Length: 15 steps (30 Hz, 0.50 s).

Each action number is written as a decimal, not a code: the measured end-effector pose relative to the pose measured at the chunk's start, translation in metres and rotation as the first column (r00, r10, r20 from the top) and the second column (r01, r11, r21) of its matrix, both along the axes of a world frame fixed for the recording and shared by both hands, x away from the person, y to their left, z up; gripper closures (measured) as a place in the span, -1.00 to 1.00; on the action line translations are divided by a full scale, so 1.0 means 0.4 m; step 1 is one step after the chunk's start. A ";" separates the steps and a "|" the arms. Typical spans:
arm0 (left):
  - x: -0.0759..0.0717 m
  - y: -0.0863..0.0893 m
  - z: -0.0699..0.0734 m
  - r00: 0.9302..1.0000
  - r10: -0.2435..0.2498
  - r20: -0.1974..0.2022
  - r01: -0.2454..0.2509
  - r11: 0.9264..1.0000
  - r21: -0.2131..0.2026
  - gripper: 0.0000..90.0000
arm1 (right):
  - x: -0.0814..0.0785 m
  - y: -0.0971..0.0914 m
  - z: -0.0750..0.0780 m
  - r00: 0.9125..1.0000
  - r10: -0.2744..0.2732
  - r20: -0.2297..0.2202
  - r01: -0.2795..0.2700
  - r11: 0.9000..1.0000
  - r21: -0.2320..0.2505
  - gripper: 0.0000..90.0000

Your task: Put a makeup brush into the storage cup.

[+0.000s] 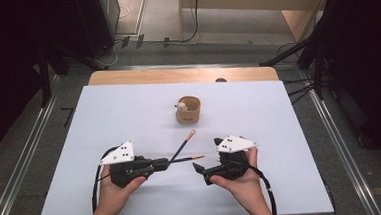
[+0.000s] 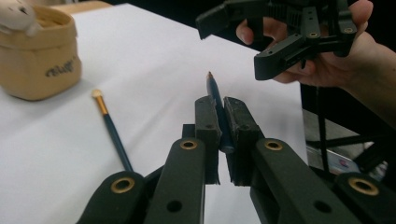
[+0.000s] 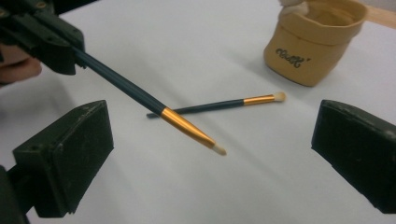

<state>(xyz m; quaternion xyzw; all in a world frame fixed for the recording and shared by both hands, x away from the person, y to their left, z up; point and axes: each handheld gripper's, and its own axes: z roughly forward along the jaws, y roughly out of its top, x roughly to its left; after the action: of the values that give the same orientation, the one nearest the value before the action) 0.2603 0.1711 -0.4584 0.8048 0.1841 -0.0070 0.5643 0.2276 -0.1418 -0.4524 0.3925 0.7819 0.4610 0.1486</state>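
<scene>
Here we hold the left gripper (image 1: 154,165) pinched on the handle of a slim dark-blue makeup brush with a gold ferrule and pale tip (image 1: 184,159), its jaws pressed against the shaft so the bristle end sticks out to the right, lifted off the white table (image 1: 128,111). In the left gripper view the shaft (image 2: 217,100) runs straight up between the two black pads, gripped low on the handle, which leaves most of the brush free for a handover or for dropping it tip-first into a container.

Our right gripper (image 1: 208,168) sits just to the right of that tip, jaws spread wide; in the right gripper view the held brush (image 3: 187,126) points into the gap between them, so we judge it is waiting to receive it.

A second brush of the same kind (image 1: 183,145) lies flat on the table just behind, angled toward the far right, its tip near the tan fabric cup with dark lettering (image 1: 188,111), which stands upright farther off at the middle. Something small and pale (image 1: 181,107) rests on the cup's rim; we can't quite tell what it is. The cup is likely where both brushes are meant to go.
</scene>
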 end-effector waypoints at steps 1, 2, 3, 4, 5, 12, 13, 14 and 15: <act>-0.001 0.002 0.001 1.000 0.012 0.007 -0.012 1.000 -0.009 0.91 | 0.001 -0.002 -0.001 1.000 -0.009 -0.006 0.009 1.000 0.016 -1.00; -0.001 0.002 0.001 1.000 0.012 0.007 -0.012 1.000 -0.009 0.91 | 0.001 -0.002 -0.001 1.000 -0.009 -0.006 0.009 1.000 0.016 -1.00; -0.002 0.005 0.002 0.999 0.029 0.017 -0.029 0.999 -0.014 0.91 | 0.004 -0.008 -0.006 0.999 -0.044 -0.031 0.046 0.997 0.070 -1.00; -0.003 0.006 0.002 0.999 0.039 0.022 -0.039 0.999 -0.020 0.91 | 0.005 -0.010 -0.008 0.998 -0.054 -0.038 0.057 0.995 0.083 -1.00; -0.003 0.006 0.002 0.999 0.039 0.022 -0.039 0.999 -0.020 0.91 | 0.005 -0.012 -0.010 0.997 -0.065 -0.047 0.069 0.992 0.103 -1.00; -0.010 0.007 0.003 0.994 0.093 0.057 -0.091 0.995 -0.051 0.91 | -0.003 -0.001 -0.025 0.988 -0.129 -0.082 0.143 0.970 0.195 -1.00; -0.011 0.006 0.003 0.993 0.098 0.062 -0.095 0.994 -0.052 0.91 | -0.009 0.007 -0.028 0.984 -0.152 -0.094 0.170 0.957 0.234 -1.00; -0.013 0.004 0.003 0.992 0.103 0.071 -0.100 0.994 -0.051 0.91 | -0.009 0.007 -0.028 0.984 -0.152 -0.094 0.170 0.957 0.234 -1.00; -0.017 -0.001 0.003 0.991 0.111 0.079 -0.107 0.993 -0.058 0.91 | -0.014 0.015 -0.034 0.981 -0.159 -0.113 0.184 0.944 0.275 -1.00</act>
<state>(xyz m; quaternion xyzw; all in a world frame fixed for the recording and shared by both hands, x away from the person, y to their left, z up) 0.2534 0.1709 -0.4571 0.7778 0.2041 0.0521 0.5921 0.2221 -0.1359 -0.4660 0.4966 0.6763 0.5356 0.0953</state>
